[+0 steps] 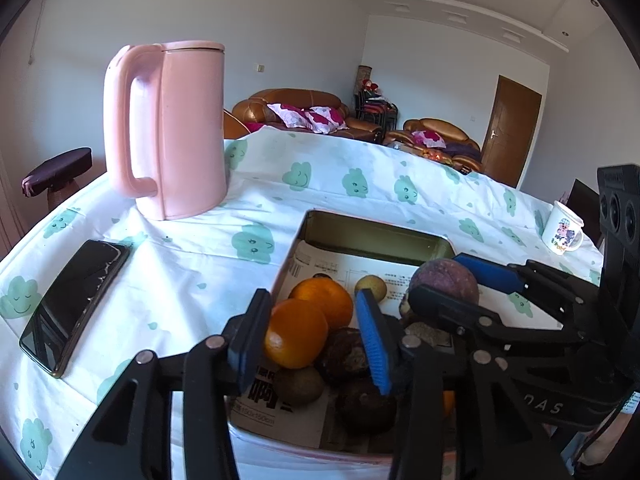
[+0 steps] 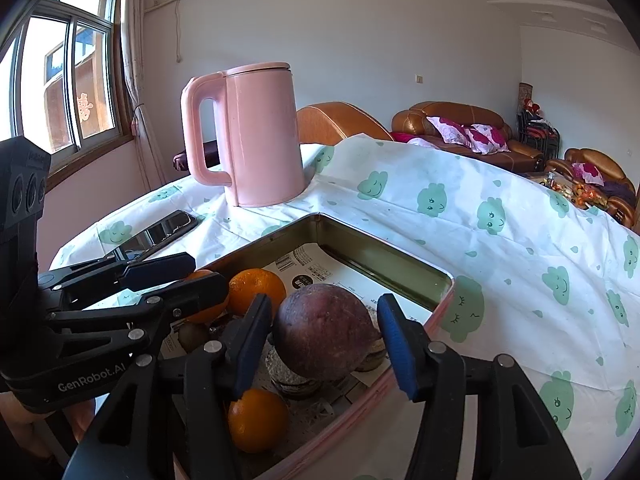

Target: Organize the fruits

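Observation:
A pink-rimmed metal tin (image 1: 372, 236) (image 2: 384, 260) lined with printed paper holds oranges, dark passion fruits and small brownish fruits. My left gripper (image 1: 314, 334) hovers open over the tin's near left corner, its pads on either side of an orange (image 1: 296, 338); no contact shows. A second orange (image 1: 324, 300) lies behind it. My right gripper (image 2: 326, 338) is open around a large purple-brown fruit (image 2: 324, 330) (image 1: 444, 280) resting on other fruits; its left pad is very near the fruit, its right pad apart. Another orange (image 2: 256, 420) lies below.
A pink kettle (image 1: 172, 128) (image 2: 248, 132) stands behind the tin on the white cloud-print tablecloth (image 1: 360, 184). A black phone (image 1: 76, 304) (image 2: 160, 232) lies at the left. A white printed mug (image 1: 562, 230) stands at the right edge. Sofas and a door are beyond.

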{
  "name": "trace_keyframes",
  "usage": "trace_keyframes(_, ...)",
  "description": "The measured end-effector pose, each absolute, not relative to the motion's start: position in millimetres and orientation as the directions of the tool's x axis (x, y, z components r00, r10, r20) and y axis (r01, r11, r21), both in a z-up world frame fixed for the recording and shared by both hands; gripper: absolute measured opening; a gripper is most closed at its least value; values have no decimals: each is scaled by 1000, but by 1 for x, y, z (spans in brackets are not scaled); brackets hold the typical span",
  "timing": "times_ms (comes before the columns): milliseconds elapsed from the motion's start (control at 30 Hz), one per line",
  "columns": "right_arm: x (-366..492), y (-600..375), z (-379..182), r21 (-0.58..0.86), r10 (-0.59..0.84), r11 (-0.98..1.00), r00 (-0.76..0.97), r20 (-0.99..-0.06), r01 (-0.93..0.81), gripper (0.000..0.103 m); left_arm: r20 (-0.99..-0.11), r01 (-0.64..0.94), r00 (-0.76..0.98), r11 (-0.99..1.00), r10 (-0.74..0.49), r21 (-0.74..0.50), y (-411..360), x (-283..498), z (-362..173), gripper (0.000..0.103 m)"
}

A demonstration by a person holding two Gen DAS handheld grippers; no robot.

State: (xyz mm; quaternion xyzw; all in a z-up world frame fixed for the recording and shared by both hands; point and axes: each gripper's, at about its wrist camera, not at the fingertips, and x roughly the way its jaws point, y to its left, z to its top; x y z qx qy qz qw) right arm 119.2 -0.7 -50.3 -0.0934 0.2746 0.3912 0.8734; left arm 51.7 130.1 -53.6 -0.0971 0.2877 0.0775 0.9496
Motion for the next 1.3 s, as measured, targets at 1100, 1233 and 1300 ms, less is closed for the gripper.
trace_keyframes(1100, 71, -67, -13, 9, 575, 776, 702, -422, -630, 78, -422, -159, 903, 975, 80, -155, 106, 7, -15, 93)
trace_keyframes(1233, 70, -73, -10, 16, 573, 782, 708, -413, -624, 79, -420, -150, 905, 977, 75, -149, 101, 7, -14, 93)
trace_keyframes(1300, 70, -75, -9, 18, 572, 783, 709, -412, -621, 79, -419, -147, 905, 978, 73, -148, 99, 7, -14, 93)
